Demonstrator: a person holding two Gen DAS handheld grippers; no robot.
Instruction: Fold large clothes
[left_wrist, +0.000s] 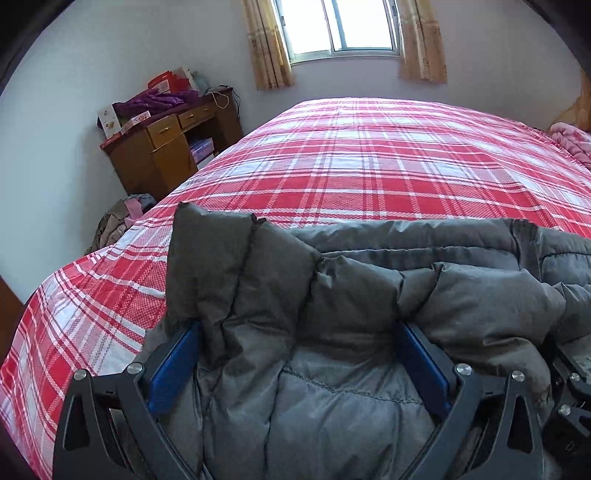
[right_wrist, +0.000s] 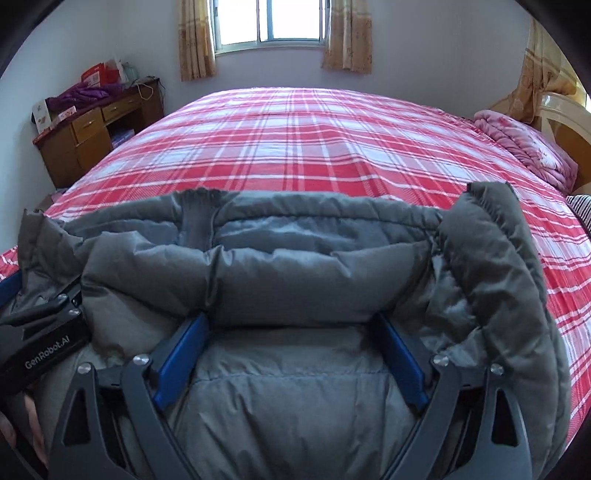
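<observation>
The big grey puffy coat (right_wrist: 280, 280) lay low in the frame on the checked bed (right_wrist: 314, 147). Both claws, left gripper (left_wrist: 295, 365) and right gripper (right_wrist: 291, 358), stood spread wide with coat between them, not pinching. It looked mid-fold; next they should squeeze an edge.

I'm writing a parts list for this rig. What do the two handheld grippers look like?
Both match. The left gripper and right gripper each have two blue pads on dark grey-black angled arms with triangular cut-outs and round silver bolts. The left's black body carries white "GenRobot.AI" lettering. No cables or sleeves show.
</observation>
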